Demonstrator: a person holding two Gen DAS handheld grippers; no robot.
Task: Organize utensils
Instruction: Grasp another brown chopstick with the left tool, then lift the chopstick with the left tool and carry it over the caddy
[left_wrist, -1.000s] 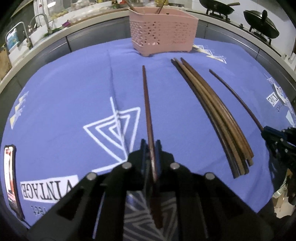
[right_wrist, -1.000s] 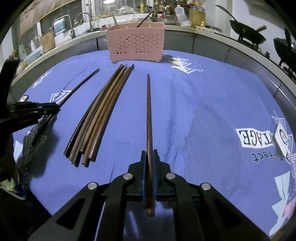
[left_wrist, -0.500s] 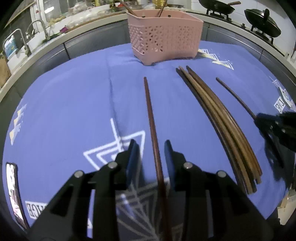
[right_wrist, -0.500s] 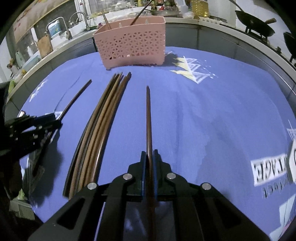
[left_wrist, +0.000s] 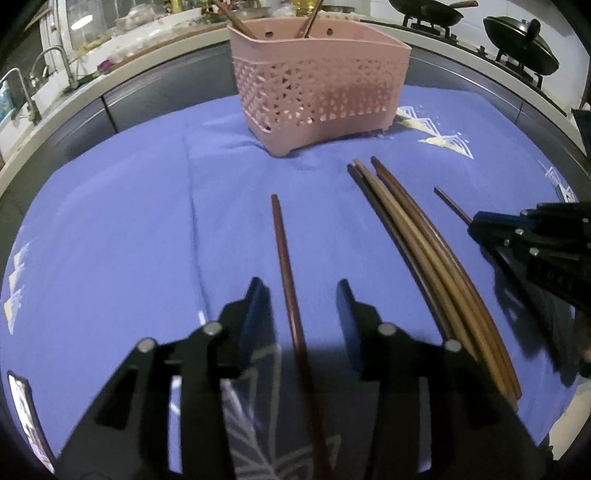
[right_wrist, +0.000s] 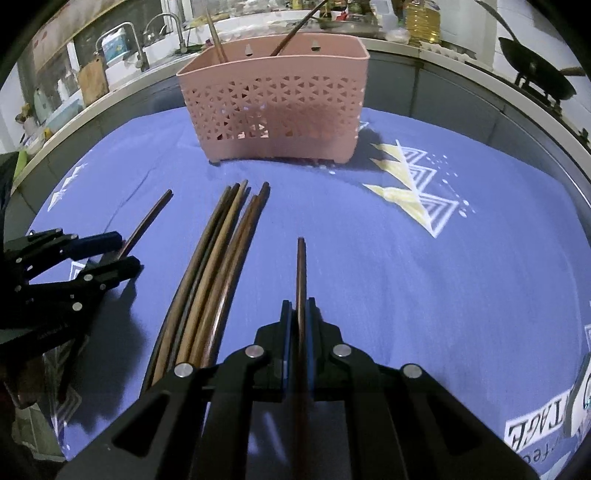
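Opening over the blue printed cloth (left_wrist: 110, 229) on the table, short of the pink perforated basket (left_wrist: 317, 92): left gripper (left_wrist: 301, 317), jaws spreading with a dark brown chopstick (left_wrist: 284, 266) lying loose between them, neither pad pressing on it, tip aiming toward the basket. Clamping tight on a second dark chopstick (right_wrist: 301, 280): right gripper (right_wrist: 301, 314), pads closed against the stick, whose tip is pointing at the basket and reaching well short of it. Lying between the two grippers, in front of the basket: a bundle of brown chopsticks (right_wrist: 218, 266), fanned side by side, ends near the basket's foot. Sticking up out of the basket: two more utensil handles (right_wrist: 216, 37), leaning against its rim.
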